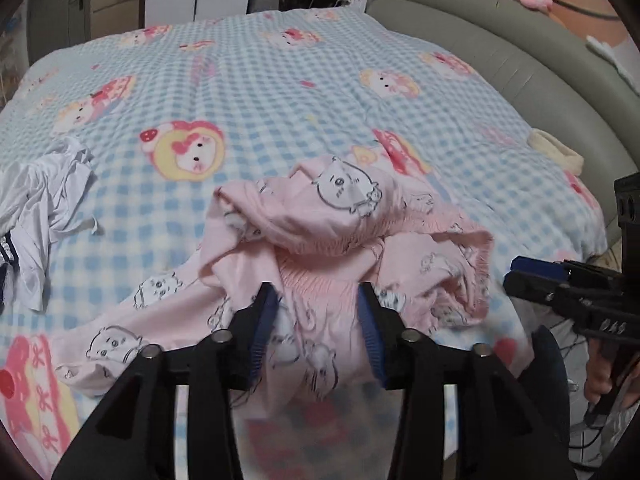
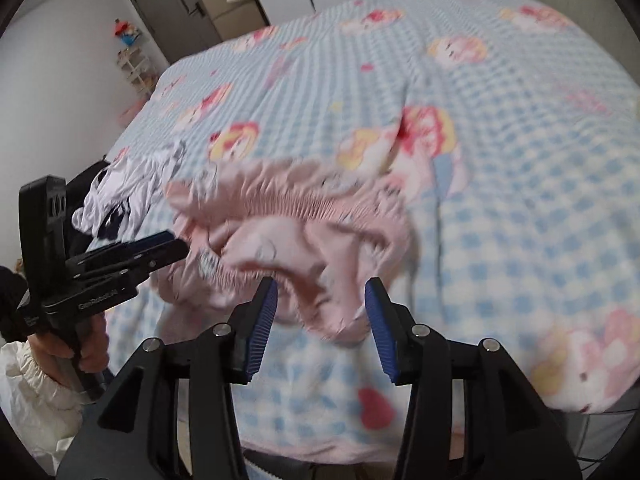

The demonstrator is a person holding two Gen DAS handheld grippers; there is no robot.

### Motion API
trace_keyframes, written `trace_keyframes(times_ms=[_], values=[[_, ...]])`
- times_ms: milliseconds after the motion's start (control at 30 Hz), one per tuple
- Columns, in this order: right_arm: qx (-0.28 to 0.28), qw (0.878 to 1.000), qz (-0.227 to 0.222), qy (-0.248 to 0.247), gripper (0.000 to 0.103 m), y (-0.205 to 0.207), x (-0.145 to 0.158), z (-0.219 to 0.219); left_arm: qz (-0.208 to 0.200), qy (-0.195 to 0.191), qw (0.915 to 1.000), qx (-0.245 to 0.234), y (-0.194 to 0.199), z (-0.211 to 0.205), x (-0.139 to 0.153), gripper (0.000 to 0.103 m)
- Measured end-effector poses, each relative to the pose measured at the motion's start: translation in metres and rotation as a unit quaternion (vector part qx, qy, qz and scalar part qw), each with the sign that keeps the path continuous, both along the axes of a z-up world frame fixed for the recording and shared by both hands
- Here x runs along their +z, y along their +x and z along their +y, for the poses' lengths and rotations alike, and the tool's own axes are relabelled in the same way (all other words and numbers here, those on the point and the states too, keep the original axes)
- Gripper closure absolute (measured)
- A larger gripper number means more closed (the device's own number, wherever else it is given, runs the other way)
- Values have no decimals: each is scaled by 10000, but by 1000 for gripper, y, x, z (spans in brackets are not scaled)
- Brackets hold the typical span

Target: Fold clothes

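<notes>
A crumpled pink garment printed with small cartoon animals lies in a heap on the checked blanket, its gathered elastic band showing. My left gripper is open over the garment's near side, and pink cloth lies loose between its blue pads. In the right wrist view the same pink garment looks blurred. My right gripper is open at its near edge, with a fold of cloth in the gap. Each gripper also shows in the other's view: the right gripper at the garment's right, the left gripper at its left.
A crumpled white garment with dark trim lies at the left of the bed, also seen as the white garment. A grey padded headboard curves along the right. A cream cloth item sits by it. A hand grips the left handle.
</notes>
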State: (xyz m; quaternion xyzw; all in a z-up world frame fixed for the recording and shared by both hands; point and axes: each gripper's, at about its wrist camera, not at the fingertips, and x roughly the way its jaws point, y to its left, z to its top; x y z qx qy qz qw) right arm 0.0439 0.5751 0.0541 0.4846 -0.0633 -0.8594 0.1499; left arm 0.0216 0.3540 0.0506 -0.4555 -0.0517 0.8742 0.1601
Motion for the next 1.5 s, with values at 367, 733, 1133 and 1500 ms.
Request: trace_keyframes(times_ms=[367,733,1133,1500], values=[[-254,9935,-596,931,61,-58,-54,1,-895,-1030,9899,395,-18,0,-38,61],[-655,9927,-98,1005,55,-11,-13,14,-590,-721,9934,666,32,-61,6,62],[24,9906,-471,1285,80,-20,-43,-13,-898,-1498,9841,320,-5,-44,-42,79],[-431,9646,2504,705,95,-33,203,-3,2642,-1116,9552,729,-17,-83,255,82]])
